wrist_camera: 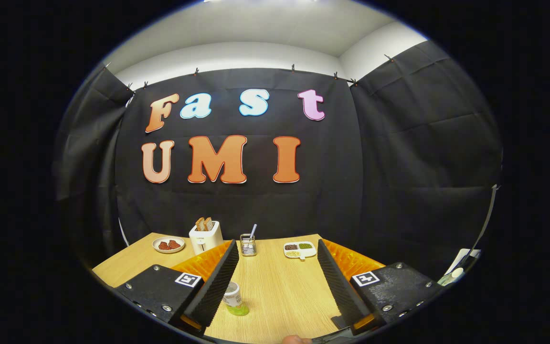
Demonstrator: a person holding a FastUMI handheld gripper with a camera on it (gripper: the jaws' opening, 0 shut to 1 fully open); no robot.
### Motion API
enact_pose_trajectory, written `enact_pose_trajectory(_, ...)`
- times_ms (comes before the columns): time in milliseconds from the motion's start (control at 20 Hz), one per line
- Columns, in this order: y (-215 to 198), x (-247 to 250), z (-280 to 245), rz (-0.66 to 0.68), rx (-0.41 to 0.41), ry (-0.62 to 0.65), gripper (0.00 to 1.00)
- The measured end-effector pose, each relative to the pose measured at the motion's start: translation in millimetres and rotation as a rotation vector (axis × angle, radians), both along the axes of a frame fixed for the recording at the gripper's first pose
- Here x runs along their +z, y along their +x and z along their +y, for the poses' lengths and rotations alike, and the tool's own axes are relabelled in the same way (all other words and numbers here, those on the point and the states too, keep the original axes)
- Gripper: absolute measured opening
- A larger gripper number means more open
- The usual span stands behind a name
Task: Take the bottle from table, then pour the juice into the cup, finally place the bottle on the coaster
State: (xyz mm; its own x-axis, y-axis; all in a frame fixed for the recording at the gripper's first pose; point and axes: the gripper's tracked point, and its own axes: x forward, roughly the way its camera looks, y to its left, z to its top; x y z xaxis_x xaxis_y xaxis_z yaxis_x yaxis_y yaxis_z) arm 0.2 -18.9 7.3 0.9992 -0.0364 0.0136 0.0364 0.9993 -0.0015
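Hovering gripper: it hung above the table with its claw released, jaws spread wide and nothing between the pads; the bottle was not yet taken.
Table: a light wooden top ran ahead of the fingers to the black cloth wall, bare in the stretch between them.
Toaster: it stood well beyond the left finger with bread slices in its slots, next to a small plate of reddish food.
Divided dish: it sat beyond the right finger, holding dark and green portions, well apart from the bottle.
Wire holder: it stood far ahead between the fingers with a utensil leaning in it.
Bottle: small, white-labelled, greenish at the base, it stood just beside the left finger's inner face, far off-centre in the gap.
Risk, as judged: closing from that pose would likely have let the left pad strike first, tipping or skidding the bottle and spilling juice.
Cup and coaster: they could not be made out, so aiming the pour was uncertain.
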Motion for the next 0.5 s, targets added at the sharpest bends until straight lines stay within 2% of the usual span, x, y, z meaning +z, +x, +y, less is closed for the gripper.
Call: enact_pose_trajectory(500, -11, 6, -18, -0.020, -0.038, -0.022, 0.99)
